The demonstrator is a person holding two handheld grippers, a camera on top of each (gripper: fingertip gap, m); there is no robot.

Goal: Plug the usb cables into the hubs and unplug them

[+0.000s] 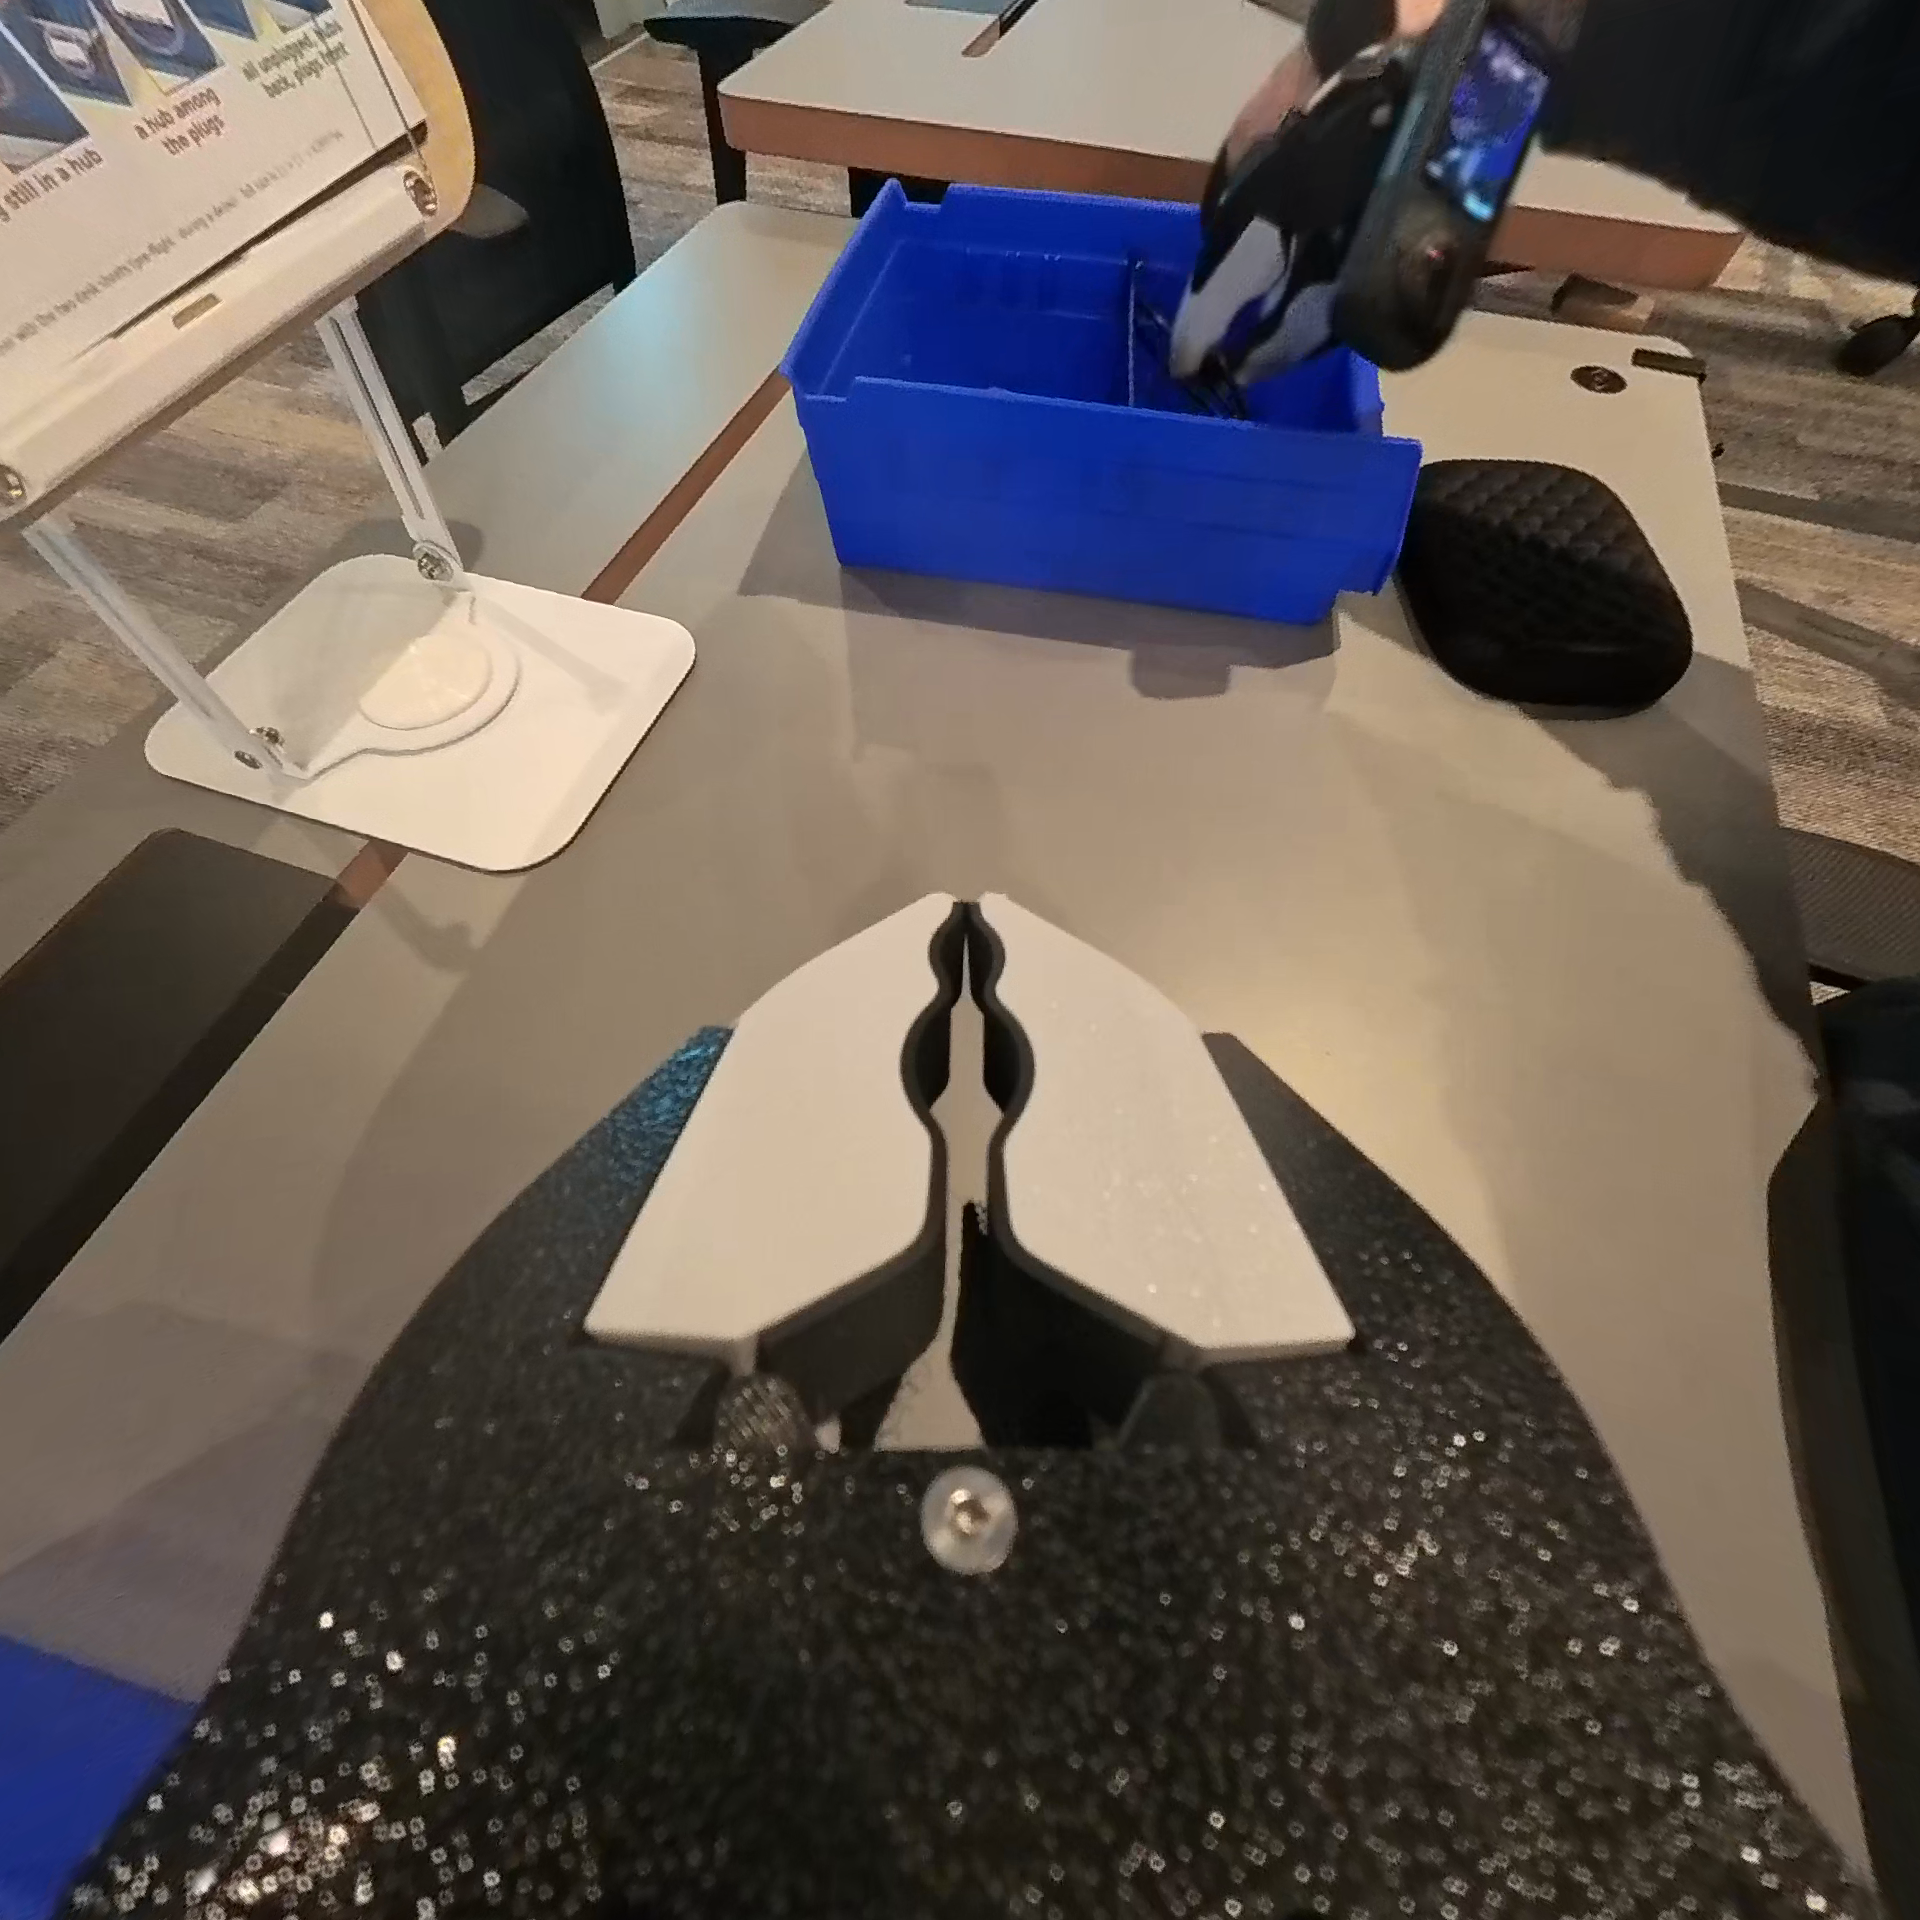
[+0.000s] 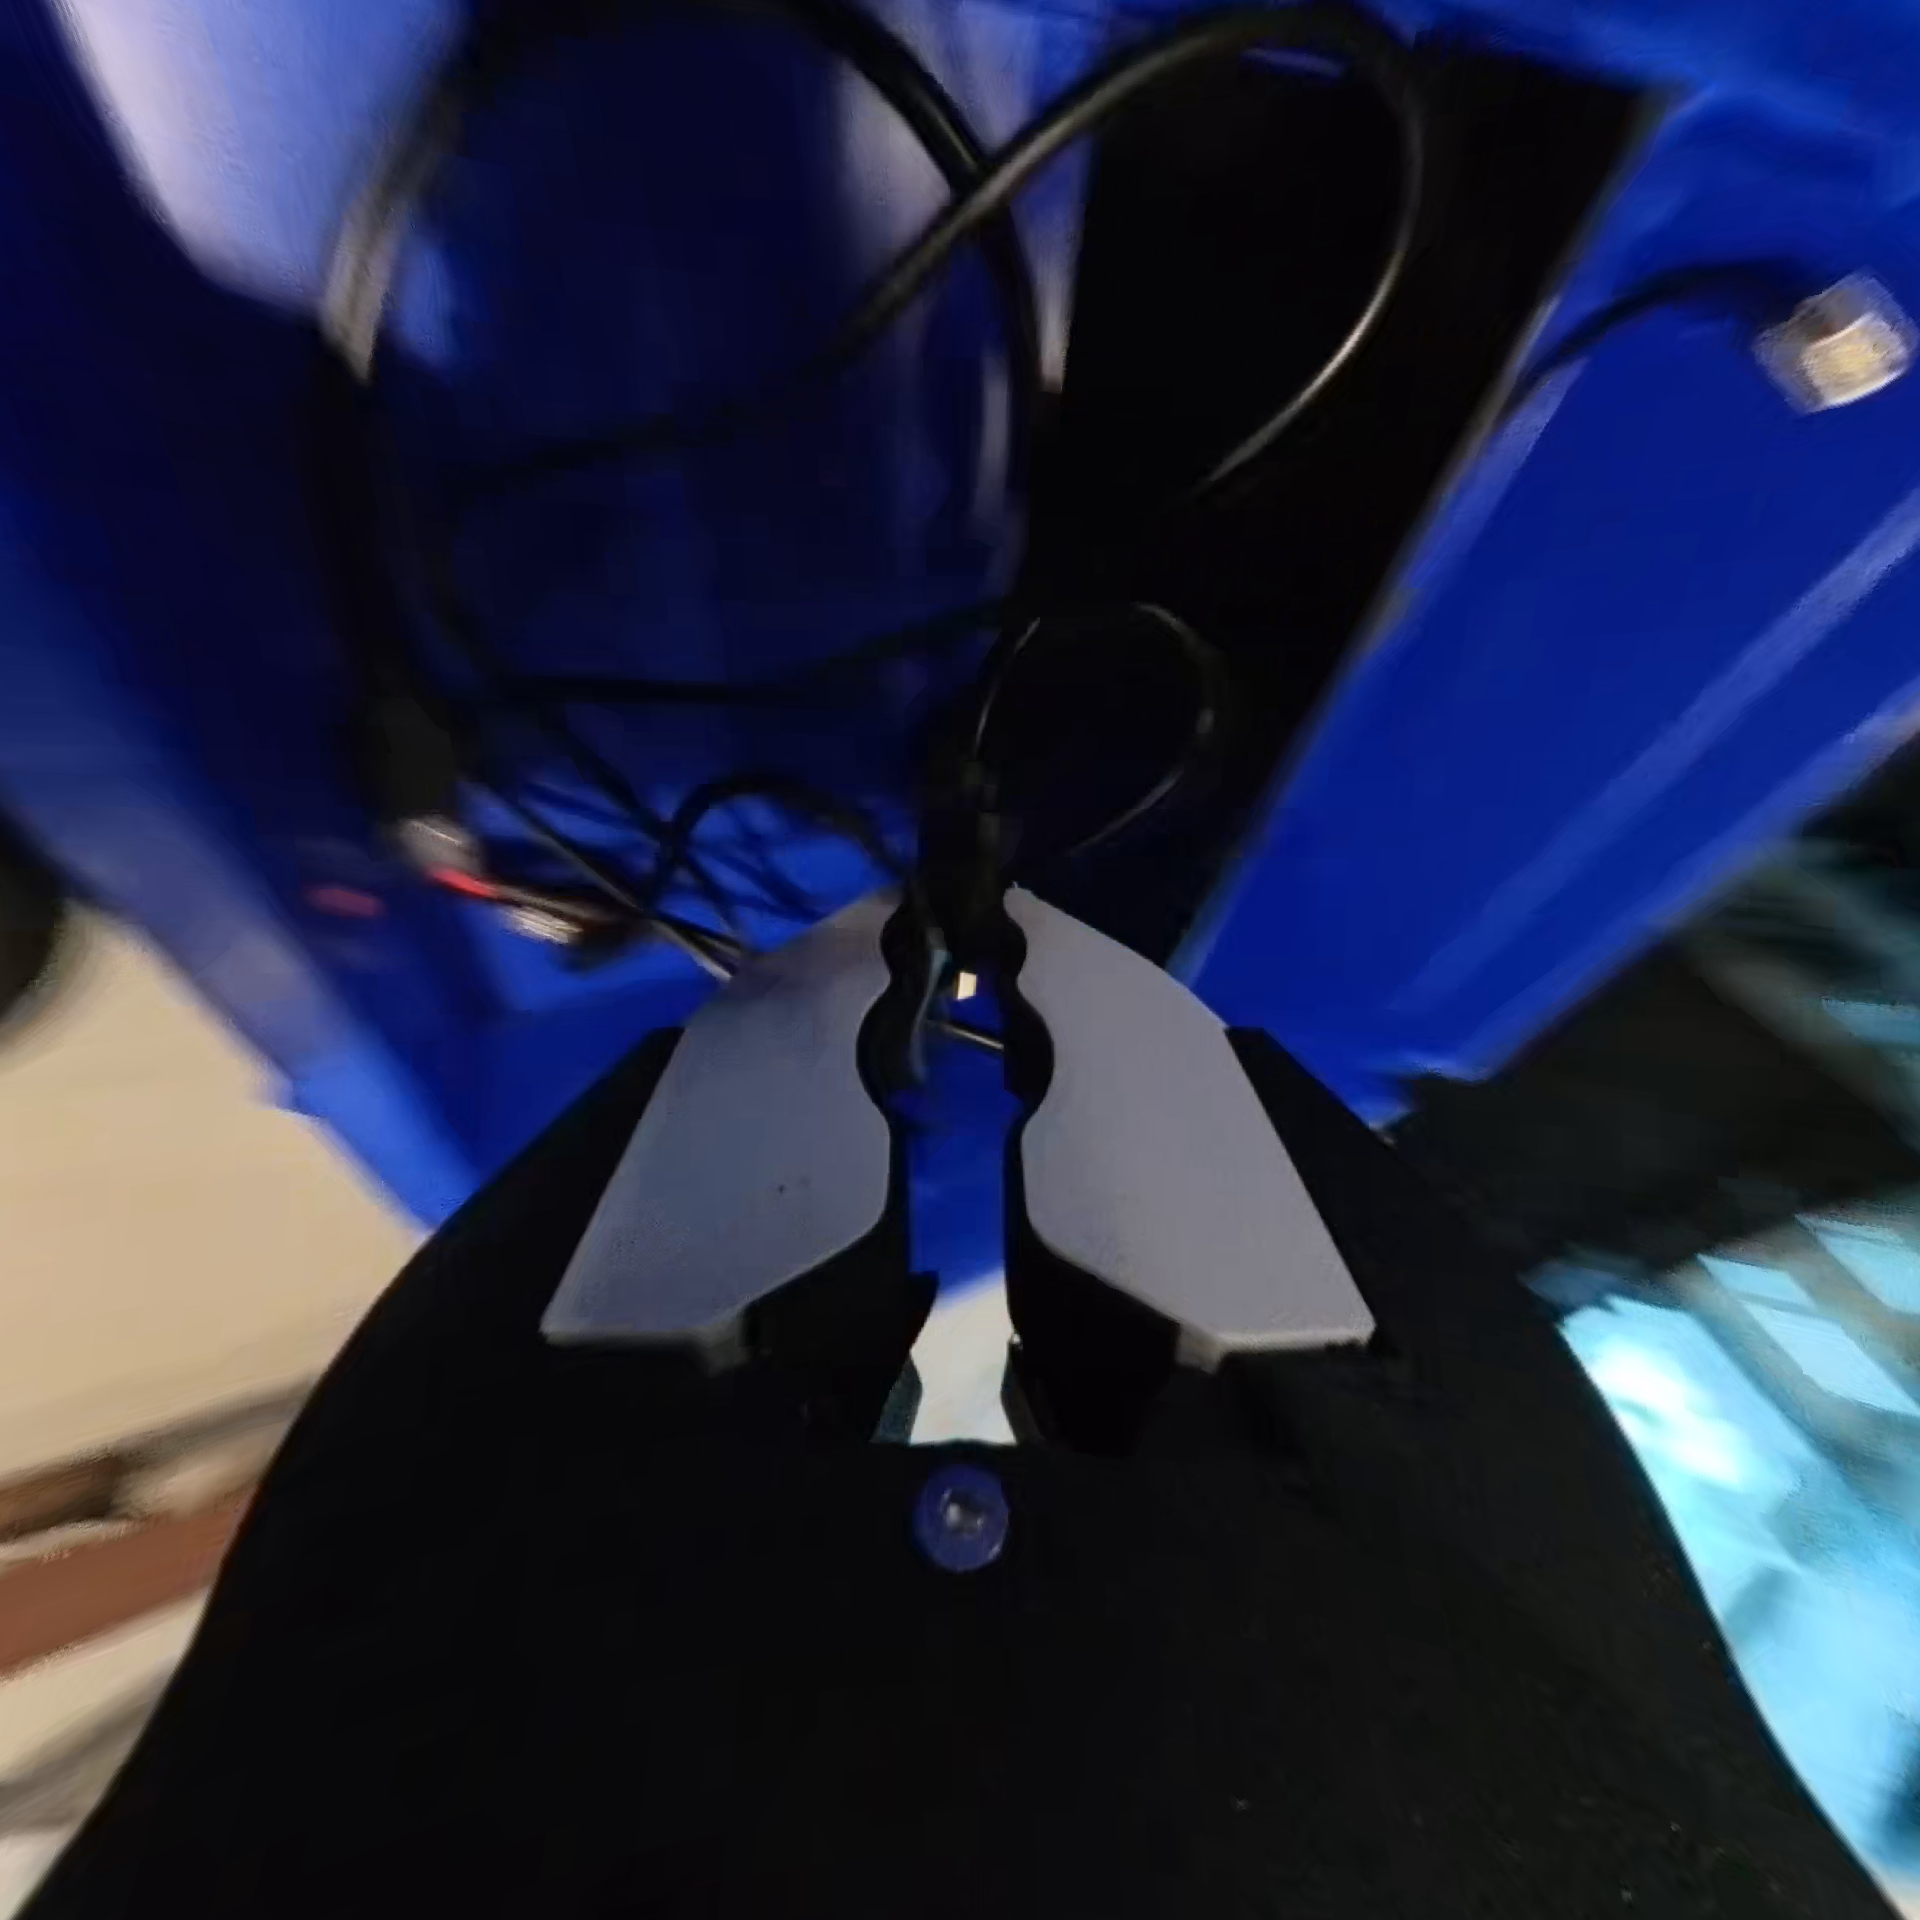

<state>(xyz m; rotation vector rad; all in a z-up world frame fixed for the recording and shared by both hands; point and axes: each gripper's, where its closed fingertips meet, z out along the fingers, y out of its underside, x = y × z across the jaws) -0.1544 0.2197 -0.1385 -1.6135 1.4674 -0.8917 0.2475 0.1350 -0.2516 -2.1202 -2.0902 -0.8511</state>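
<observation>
A: Where are the cables?
B: In the blue bin (image 1: pixel 1091 488). Right gripper (image 2: pixel 961 935) fingers pinch 1 black usb cable (image 2: pixel 971 821) inside it.
A: Left gripper (image 1: pixel 964 920)?
B: Fingers pressed together, empty, over the bench (image 1: pixel 1299 831) short of the bin. No hub seen, nothing plugged yet.

You've got print in sight: the white instruction board (image 1: pixel 156 177) on its stand, well off to the left of your left fingers and beyond them, carries dark lines of text beside small blue pictures. Far right, past the fingertips, a small lit screen (image 1: pixel 1481 135) glows blue, nothing readable. Right wrist view: no lettering.
</observation>
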